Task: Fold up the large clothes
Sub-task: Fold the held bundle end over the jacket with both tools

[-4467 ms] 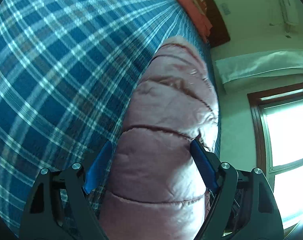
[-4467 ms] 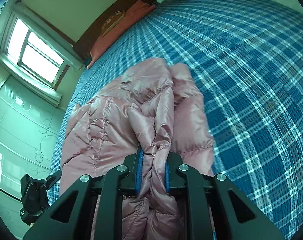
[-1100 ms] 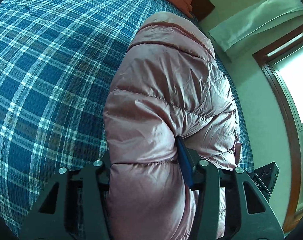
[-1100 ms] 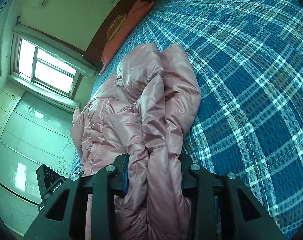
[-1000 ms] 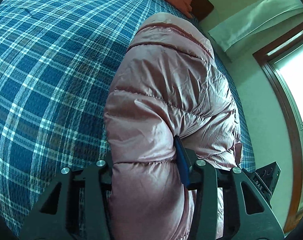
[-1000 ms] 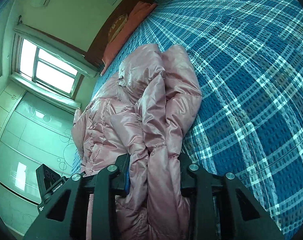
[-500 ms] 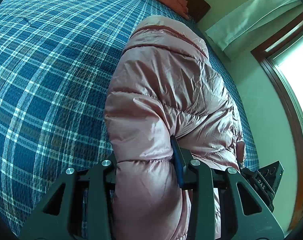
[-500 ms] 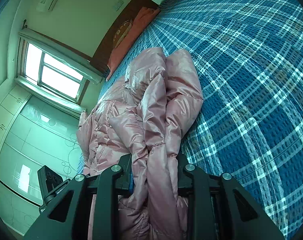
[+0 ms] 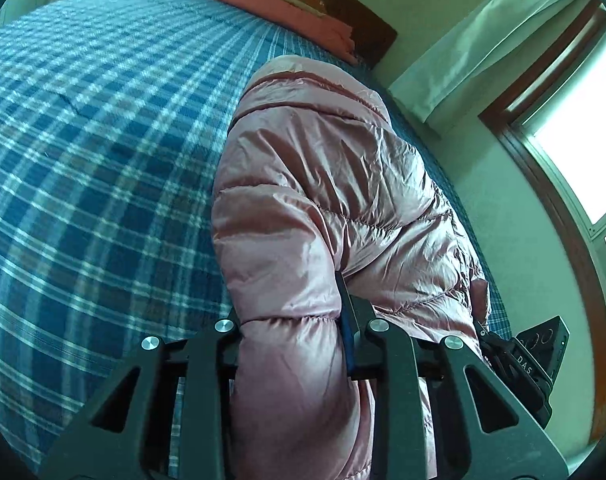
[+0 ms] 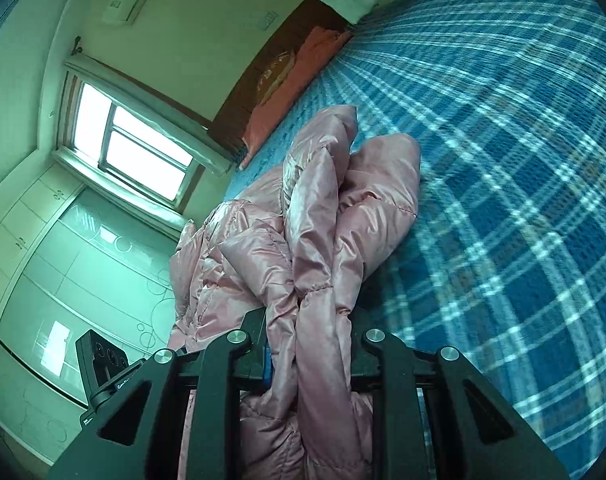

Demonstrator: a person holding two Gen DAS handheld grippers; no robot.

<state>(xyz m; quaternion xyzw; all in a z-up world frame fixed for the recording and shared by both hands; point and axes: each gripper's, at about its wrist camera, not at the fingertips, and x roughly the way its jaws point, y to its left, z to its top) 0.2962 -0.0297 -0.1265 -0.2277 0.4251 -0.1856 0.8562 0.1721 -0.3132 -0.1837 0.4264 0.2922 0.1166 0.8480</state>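
Observation:
A shiny pink puffer jacket (image 9: 327,184) lies bunched along one side of a bed with a blue plaid cover (image 9: 83,140). My left gripper (image 9: 291,312) squeezes a thick quilted fold of it. Its jaws are closing and the padding bulges out over the blue pad. In the right wrist view, the jacket (image 10: 315,208) trails away over the plaid cover (image 10: 503,160). My right gripper (image 10: 309,320) pinches a gathered ridge of its fabric, its jaws closing too. The fabric hides the fingertips of both.
Orange pillows (image 9: 271,4) lie against a dark wooden headboard at the far end of the bed. A bright window (image 10: 131,144) and pale wardrobe doors (image 10: 63,260) stand beyond the jacket's side of the bed. Each gripper's body (image 9: 539,344) shows in the other's view.
Both grippers have risen a little with the jacket, and their jaws have narrowed on it. More of the wall and window shows in both views.

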